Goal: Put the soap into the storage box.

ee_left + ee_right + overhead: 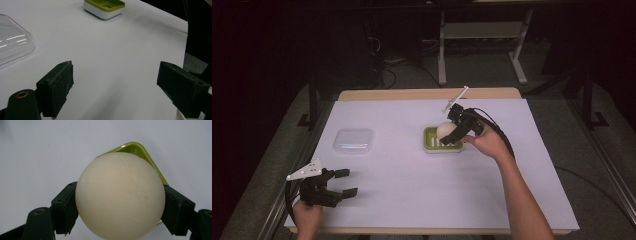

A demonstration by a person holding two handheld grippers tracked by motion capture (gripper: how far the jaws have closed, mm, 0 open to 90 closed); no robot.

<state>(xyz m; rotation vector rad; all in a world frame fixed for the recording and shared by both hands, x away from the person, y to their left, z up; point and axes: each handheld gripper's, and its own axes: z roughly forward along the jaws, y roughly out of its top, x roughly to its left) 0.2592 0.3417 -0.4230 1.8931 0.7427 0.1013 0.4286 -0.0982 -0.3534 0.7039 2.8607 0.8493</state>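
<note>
With your right gripper [451, 133] jaws clamped on the cream ball [120, 195], lower it squarely into the green dish [430, 137] before releasing.

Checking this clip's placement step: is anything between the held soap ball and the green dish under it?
Nothing visible. The right hand-held gripper grips the cream soap ball from both sides, right over the green soap dish. The clear lid lies apart to the left, and the left hand-held gripper is open near the table's front edge.

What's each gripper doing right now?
Left gripper: open, holding nothing, low over the table.
Right gripper: closed on the cream ball, over the green dish.
</note>
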